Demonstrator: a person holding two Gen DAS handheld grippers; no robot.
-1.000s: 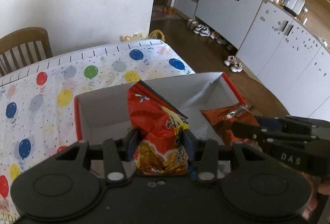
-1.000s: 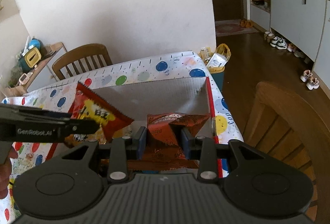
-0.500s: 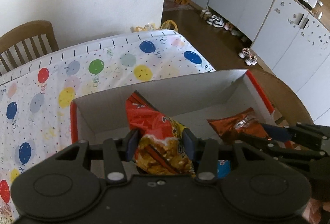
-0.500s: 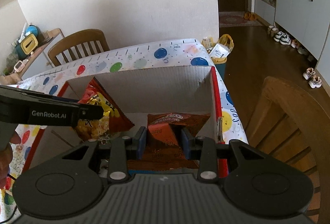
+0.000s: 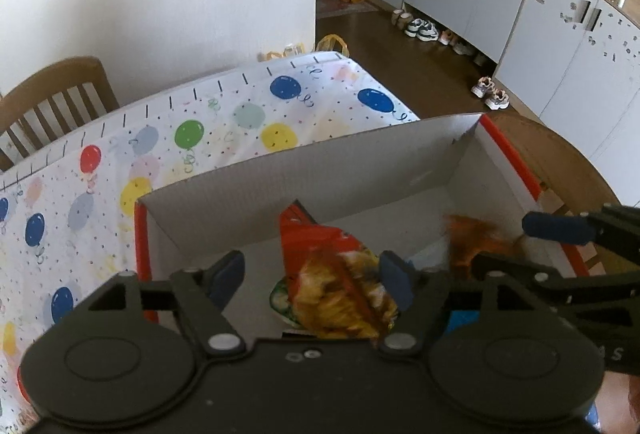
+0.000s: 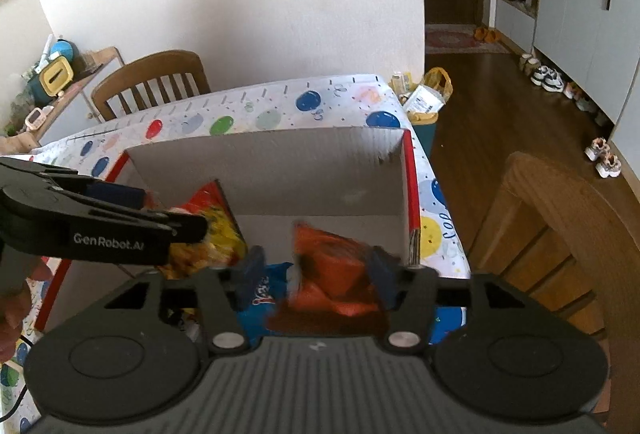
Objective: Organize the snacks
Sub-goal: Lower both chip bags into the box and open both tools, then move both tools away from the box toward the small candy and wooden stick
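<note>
— Where have the snacks ended up?

— Both in the cardboard box [image 5: 360, 162] standing at the near right corner of the desk [image 5: 120, 154], on the balloon-print cloth. The red and yellow chip bag [image 5: 340, 274] is toward the box's left side, the orange snack bag [image 6: 336, 266] toward its right wall with the red edge.

— Are they gripped?

— No. The left gripper [image 5: 312, 274] has just been spreading its jaws; the chip bag sits between them, with a clear gap at the left pad, though it brushes close by the right one. The right gripper [image 6: 316, 270] has just been opening as well, and the orange bag lies between its jaws, let go.

— You sound unsure.

— Both bags are smeared with motion blur, so their print is unreadable. Each gripper's body covers the lower part of its bag and the near wall of the box. Something blue [image 6: 264, 290] with white lettering lies under the orange bag, mostly hidden. A green-rimmed thing [image 5: 282, 300] peeks from beneath the chip bag; I cannot tell what it is.

— And the person?

— Only a bit of hand [image 6: 12, 314] at the left edge of the right camera's view, cut off.
</note>
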